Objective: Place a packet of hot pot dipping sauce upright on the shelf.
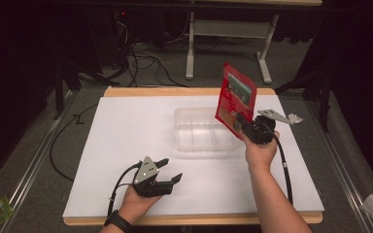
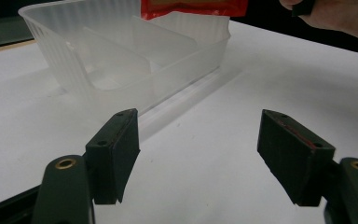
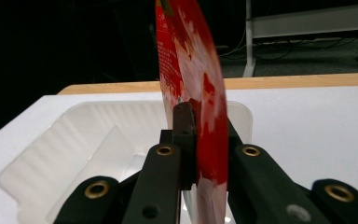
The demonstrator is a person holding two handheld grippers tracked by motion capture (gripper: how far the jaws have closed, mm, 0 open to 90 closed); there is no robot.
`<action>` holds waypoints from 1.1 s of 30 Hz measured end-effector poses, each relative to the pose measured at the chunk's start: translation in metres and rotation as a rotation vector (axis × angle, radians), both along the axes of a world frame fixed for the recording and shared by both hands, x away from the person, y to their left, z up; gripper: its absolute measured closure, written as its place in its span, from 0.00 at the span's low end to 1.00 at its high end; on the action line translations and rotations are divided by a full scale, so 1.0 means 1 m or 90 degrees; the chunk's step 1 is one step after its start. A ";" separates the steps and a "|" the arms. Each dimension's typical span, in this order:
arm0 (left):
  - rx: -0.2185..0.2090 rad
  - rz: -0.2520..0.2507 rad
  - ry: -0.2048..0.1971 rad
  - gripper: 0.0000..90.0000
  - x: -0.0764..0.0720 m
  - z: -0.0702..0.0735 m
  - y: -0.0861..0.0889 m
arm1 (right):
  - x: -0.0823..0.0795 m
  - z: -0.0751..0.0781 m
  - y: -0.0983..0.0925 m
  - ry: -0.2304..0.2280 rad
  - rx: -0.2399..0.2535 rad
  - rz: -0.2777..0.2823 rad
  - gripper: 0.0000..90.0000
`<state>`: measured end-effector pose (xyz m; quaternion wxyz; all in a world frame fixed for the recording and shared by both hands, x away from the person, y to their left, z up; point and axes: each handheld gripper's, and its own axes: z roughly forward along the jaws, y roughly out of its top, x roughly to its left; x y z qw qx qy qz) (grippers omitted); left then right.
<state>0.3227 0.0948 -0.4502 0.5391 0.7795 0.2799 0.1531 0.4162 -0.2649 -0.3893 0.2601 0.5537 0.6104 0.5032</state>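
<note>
The right gripper (image 1: 246, 127) clamps a flat red foil packet (image 1: 235, 99) upright at the clear ribbed plastic tray's (image 1: 184, 141) three o'clock rim. Probably next: lowering it in. The left gripper (image 1: 170, 171), jaws apart, idles at seven o'clock.

Print on the red packet (image 1: 235, 97) is too blurred to read.

Red printed pouch (image 1: 235, 99), translucent tray (image 1: 201, 131), white table (image 1: 126, 126)
</note>
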 end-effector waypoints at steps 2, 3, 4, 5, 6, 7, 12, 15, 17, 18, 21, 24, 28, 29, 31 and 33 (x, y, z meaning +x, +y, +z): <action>0.003 -0.001 -0.002 0.33 -0.001 0.000 0.000 | 0.002 -0.001 0.001 -0.001 -0.004 -0.001 0.95; 0.002 -0.002 -0.003 0.33 -0.001 0.001 0.000 | 0.004 -0.001 0.003 0.001 -0.006 -0.004 0.95; 0.001 -0.003 -0.004 0.33 -0.001 0.001 0.000 | 0.005 -0.002 0.003 0.004 -0.007 -0.007 0.95; 0.002 -0.003 -0.005 0.33 -0.001 0.001 0.000 | 0.007 -0.003 0.005 0.005 -0.013 -0.013 0.95; 0.001 -0.004 -0.007 0.33 -0.001 0.001 -0.001 | 0.008 -0.004 0.005 0.005 -0.017 -0.013 0.95; 0.002 -0.006 -0.006 0.33 -0.001 0.002 0.000 | 0.010 -0.005 0.006 0.006 -0.020 -0.016 0.95; 0.001 -0.006 -0.007 0.33 -0.002 0.002 0.000 | 0.013 -0.007 0.007 0.008 -0.026 -0.024 0.95; -0.003 -0.007 -0.007 0.33 -0.003 0.003 0.001 | 0.014 -0.009 0.007 0.005 -0.034 -0.025 0.95; -0.004 -0.004 -0.007 0.33 -0.002 0.003 0.002 | 0.015 -0.010 0.009 0.007 -0.030 -0.024 0.95; -0.004 -0.004 -0.007 0.33 -0.002 0.003 0.002 | 0.016 -0.010 0.009 0.007 -0.028 -0.023 0.95; -0.003 -0.005 -0.007 0.33 -0.002 0.003 0.002 | 0.017 -0.010 0.008 0.004 -0.028 -0.024 0.95; -0.003 -0.006 -0.008 0.33 -0.002 0.003 0.001 | 0.016 -0.011 0.008 0.003 -0.027 -0.027 0.95; 0.001 -0.008 -0.005 0.33 -0.002 0.002 -0.001 | 0.018 -0.018 0.010 0.004 -0.021 -0.030 0.95; 0.002 -0.010 -0.004 0.33 -0.002 0.002 -0.001 | 0.018 -0.018 0.010 0.004 -0.021 -0.030 0.95; 0.003 -0.010 -0.004 0.33 -0.002 0.002 -0.001 | 0.019 -0.024 0.011 0.009 -0.012 -0.030 0.95; 0.002 -0.010 -0.004 0.33 -0.002 0.002 -0.001 | 0.019 -0.025 0.012 0.007 -0.012 -0.031 0.95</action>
